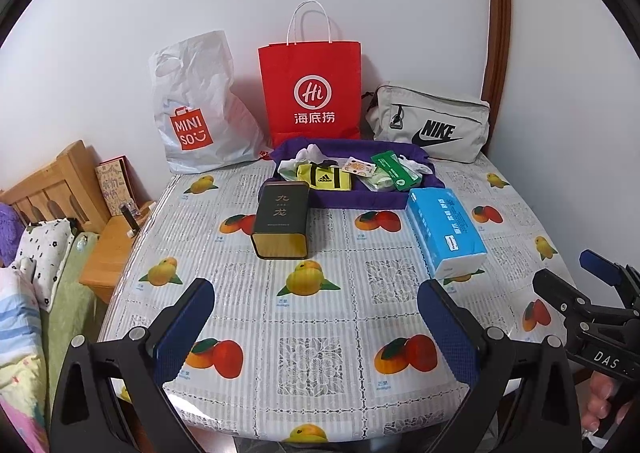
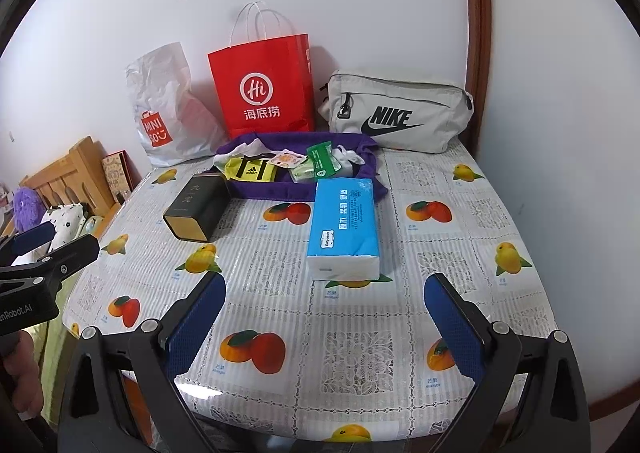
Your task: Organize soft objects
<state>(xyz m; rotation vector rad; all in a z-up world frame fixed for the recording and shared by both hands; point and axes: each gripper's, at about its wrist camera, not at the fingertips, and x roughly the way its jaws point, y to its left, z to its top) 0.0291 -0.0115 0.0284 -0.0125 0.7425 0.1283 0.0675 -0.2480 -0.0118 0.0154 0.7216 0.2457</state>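
The left hand-held gripper (image 1: pixel 316 327) is hovering with its two blue-padded fingers (image 1: pixel 182 331) spread wide, nothing between them. The right hand-held gripper (image 2: pixel 326 323) is likewise standing wide apart and empty, its blue pads (image 2: pixel 454 327) facing each other. Both are pointing forward, side by side and level with one another. In the left wrist view, a person's fingers (image 1: pixel 600 401) are curling around the right tool's handle; in the right wrist view, a hand (image 2: pixel 24 381) is gripping the left tool's handle at the frame's edge.
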